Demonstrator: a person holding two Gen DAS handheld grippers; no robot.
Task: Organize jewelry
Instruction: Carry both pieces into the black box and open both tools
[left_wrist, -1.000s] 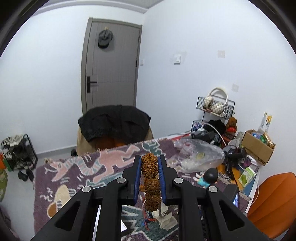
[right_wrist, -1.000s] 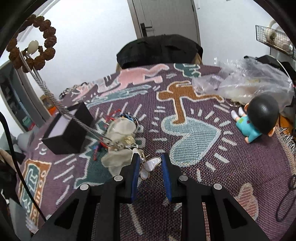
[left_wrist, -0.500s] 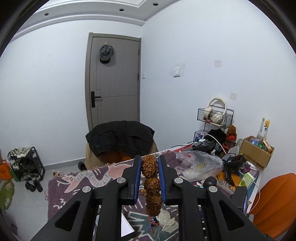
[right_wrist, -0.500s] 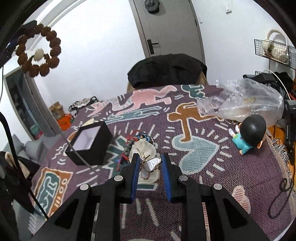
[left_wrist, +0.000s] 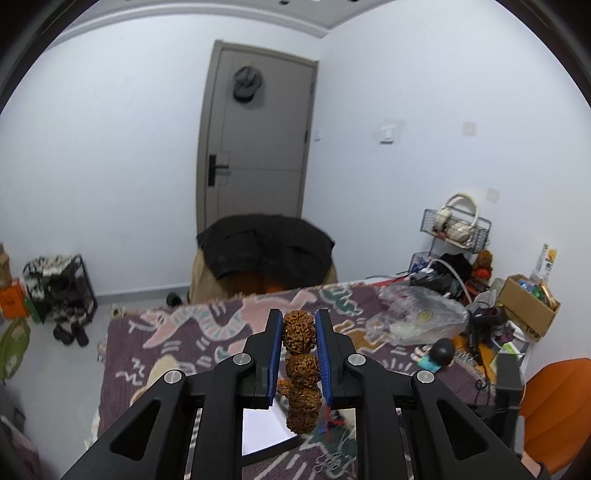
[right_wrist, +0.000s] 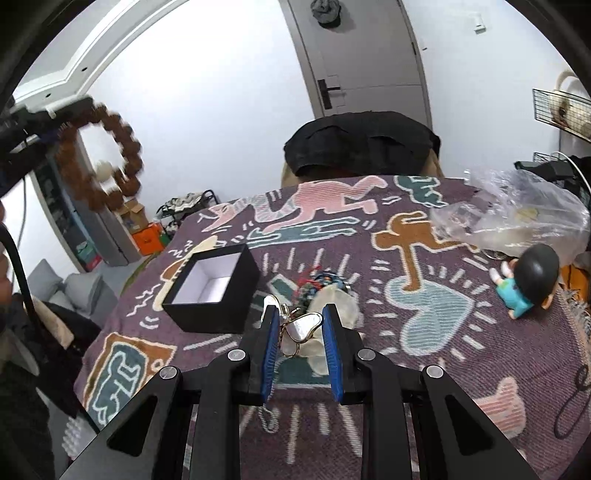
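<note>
Both hands have lifted clear of the jewelry heap since a second ago. Left tongs (left_wrist: 299, 341) are clamped on a brown seed-bead bracelet (left_wrist: 301, 365), hanging in the air above the tabletop (right_wrist: 424, 369). Right tongs (right_wrist: 297, 328) pinch a gold-rimmed butterfly pendant (right_wrist: 301, 328) just above the pile of jewelry (right_wrist: 325, 291). An open black box (right_wrist: 212, 286) sits just left of that pile, empty as far as shows. Sorting is midway, I judge; next, each piece needs carrying over the box and releasing inside.
</note>
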